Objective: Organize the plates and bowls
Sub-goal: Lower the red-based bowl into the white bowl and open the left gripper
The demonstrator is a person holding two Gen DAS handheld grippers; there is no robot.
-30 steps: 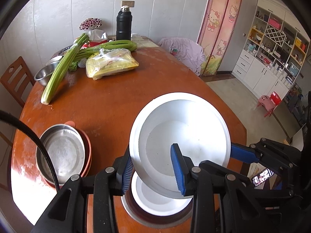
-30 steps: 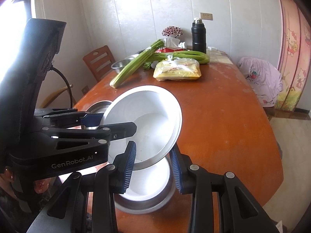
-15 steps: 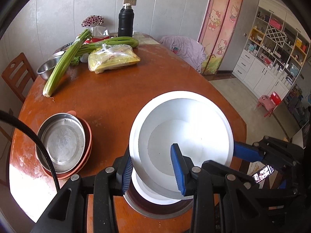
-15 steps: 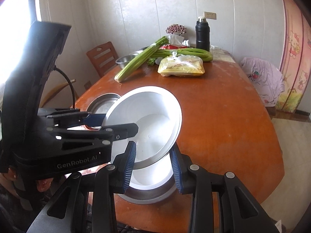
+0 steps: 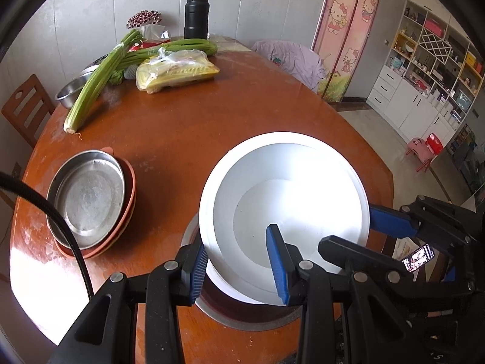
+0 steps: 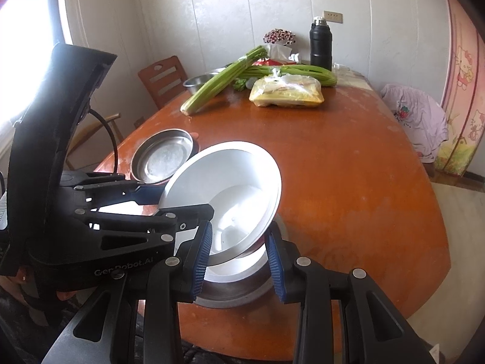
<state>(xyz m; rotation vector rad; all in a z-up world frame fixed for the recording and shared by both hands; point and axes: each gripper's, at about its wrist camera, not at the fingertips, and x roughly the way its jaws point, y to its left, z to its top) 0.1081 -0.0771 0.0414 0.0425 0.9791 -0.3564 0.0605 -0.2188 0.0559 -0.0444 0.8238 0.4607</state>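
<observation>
A shiny steel bowl (image 5: 285, 212) (image 6: 230, 200) hangs tilted above a second steel bowl (image 5: 242, 315) (image 6: 233, 291) that stands on the brown table (image 5: 182, 127). My left gripper (image 5: 239, 270) is shut on the near rim of the lifted bowl. My right gripper (image 6: 239, 254) is shut on the opposite rim; its blue fingertips (image 5: 391, 221) show at the bowl's right edge in the left wrist view. A steel plate (image 5: 88, 197) (image 6: 163, 154) rests in an orange plate (image 5: 124, 212) to the left.
At the far end of the table lie celery stalks (image 5: 100, 75), a yellow food bag (image 5: 175, 69), a black flask (image 5: 196, 15) and a small steel bowl (image 5: 69, 91). A wooden chair (image 5: 24, 106) stands at the left. The table edge (image 5: 388, 182) is close on the right.
Both grippers have raised the bowl they hold higher above the bowl under it. The hold has not changed.
</observation>
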